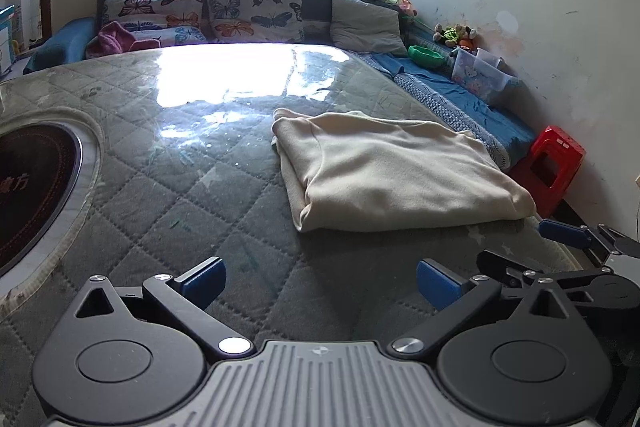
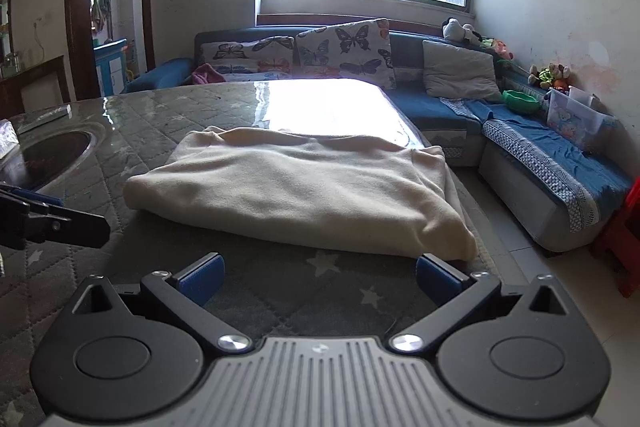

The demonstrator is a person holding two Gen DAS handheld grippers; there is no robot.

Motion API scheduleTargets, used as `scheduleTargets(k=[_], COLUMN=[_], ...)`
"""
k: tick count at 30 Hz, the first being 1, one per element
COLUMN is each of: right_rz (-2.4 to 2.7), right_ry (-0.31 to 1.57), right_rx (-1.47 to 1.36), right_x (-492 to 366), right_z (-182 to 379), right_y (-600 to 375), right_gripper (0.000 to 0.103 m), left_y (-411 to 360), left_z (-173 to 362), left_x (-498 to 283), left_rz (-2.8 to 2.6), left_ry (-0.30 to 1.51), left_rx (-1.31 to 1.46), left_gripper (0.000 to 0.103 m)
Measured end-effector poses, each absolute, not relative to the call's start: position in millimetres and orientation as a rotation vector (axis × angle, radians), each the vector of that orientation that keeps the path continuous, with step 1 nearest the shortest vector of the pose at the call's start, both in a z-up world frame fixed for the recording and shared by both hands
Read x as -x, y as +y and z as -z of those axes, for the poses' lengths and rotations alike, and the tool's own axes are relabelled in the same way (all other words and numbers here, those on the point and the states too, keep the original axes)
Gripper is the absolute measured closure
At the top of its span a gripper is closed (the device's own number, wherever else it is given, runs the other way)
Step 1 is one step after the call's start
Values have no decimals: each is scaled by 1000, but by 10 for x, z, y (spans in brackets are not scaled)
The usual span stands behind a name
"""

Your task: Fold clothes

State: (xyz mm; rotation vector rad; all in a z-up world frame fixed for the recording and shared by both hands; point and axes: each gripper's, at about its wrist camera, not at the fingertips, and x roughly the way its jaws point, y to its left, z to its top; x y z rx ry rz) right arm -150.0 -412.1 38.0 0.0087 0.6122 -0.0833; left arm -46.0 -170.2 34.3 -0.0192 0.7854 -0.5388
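A cream garment (image 1: pixel 396 171) lies folded into a thick rectangle on the grey quilted table cover (image 1: pixel 168 195). In the left wrist view my left gripper (image 1: pixel 320 279) stands open just short of the garment's near edge, nothing between its blue pads. The right gripper's fingers (image 1: pixel 568 233) show at that view's right edge. In the right wrist view the cream garment (image 2: pixel 296 187) fills the middle, and my right gripper (image 2: pixel 320 277) is open in front of its near edge, its right pad close to the garment's near right corner. The left gripper's finger (image 2: pixel 52 215) pokes in from the left.
A round dark cooktop (image 1: pixel 28 187) is set into the table at the left. A blue corner sofa (image 2: pixel 552 167) with butterfly cushions (image 2: pixel 344 47), a green bowl (image 2: pixel 520 101) and a plastic box (image 2: pixel 572 121) runs behind and to the right. A red stool (image 1: pixel 552 163) stands by the wall.
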Motion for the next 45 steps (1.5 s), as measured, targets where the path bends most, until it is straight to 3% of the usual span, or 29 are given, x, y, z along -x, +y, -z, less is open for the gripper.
scheduleTargets(k=[45], right_rz=[108], right_ry=[626], right_rx=[-34], right_x=[1851], right_z=[-407], right_y=[-3764], right_gripper=[0], left_y=[-1507], left_z=[-355], left_x=[1015], left_rz=[512], left_ry=[745], left_rx=[-36], left_gripper=[0])
